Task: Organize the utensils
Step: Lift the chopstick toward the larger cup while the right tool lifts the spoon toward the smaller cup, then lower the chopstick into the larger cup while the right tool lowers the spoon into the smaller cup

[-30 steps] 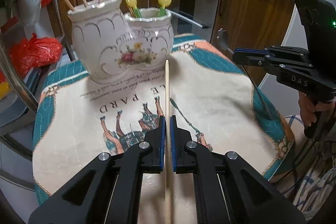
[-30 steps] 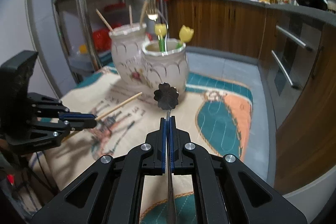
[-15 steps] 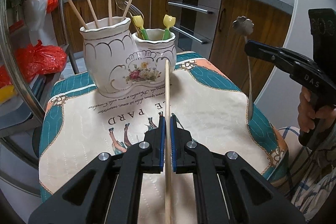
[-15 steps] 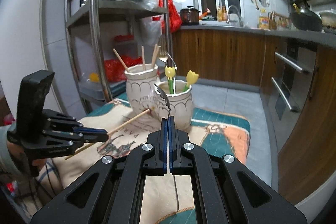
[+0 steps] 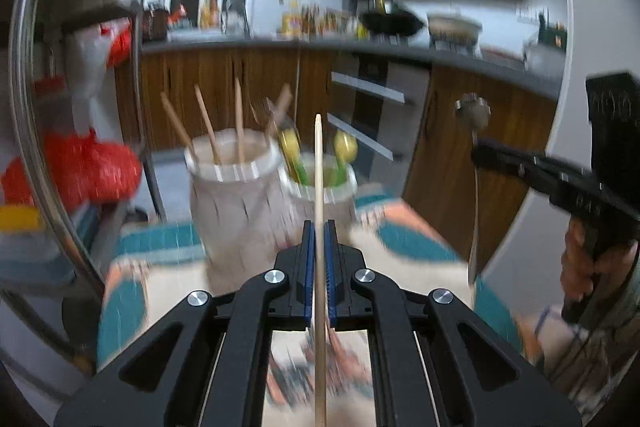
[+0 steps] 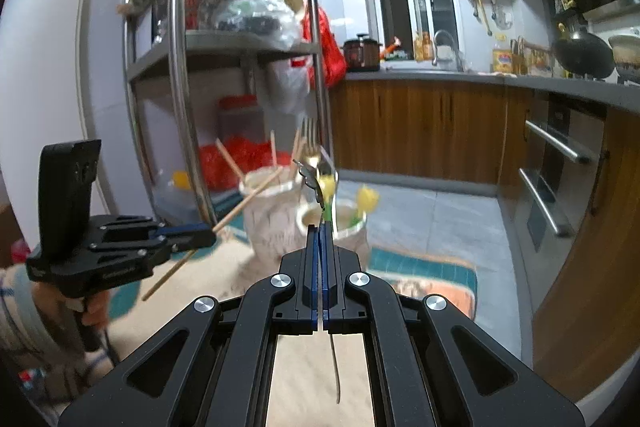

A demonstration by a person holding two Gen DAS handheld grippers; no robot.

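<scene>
My left gripper (image 5: 319,227) is shut on a wooden chopstick (image 5: 319,167) that points up and forward toward the two white ceramic holders. The tall holder (image 5: 232,195) has several chopsticks and a fork in it. The smaller holder (image 5: 342,189) has two yellow tulip-topped utensils (image 6: 368,199). My right gripper (image 6: 321,227) is shut on a thin metal utensil (image 6: 314,179) with a flower-shaped head (image 5: 472,111), held above the table to the right of the holders. In the right wrist view the left gripper (image 6: 208,233) carries its chopstick (image 6: 248,201) just in front of the tall holder (image 6: 268,219).
A printed cloth (image 6: 420,275) with teal and orange borders covers the small table. A steel shelf rack (image 6: 180,67) with bags and jars stands close behind the holders. Wooden kitchen cabinets (image 6: 420,131) and a counter run along the back. A hand (image 5: 580,267) grips the right tool.
Both grippers have risen and tilted upward with their utensils still clamped. The holders and table now sit lower in both views, and the chopstick tip stands above the holders' rims.
</scene>
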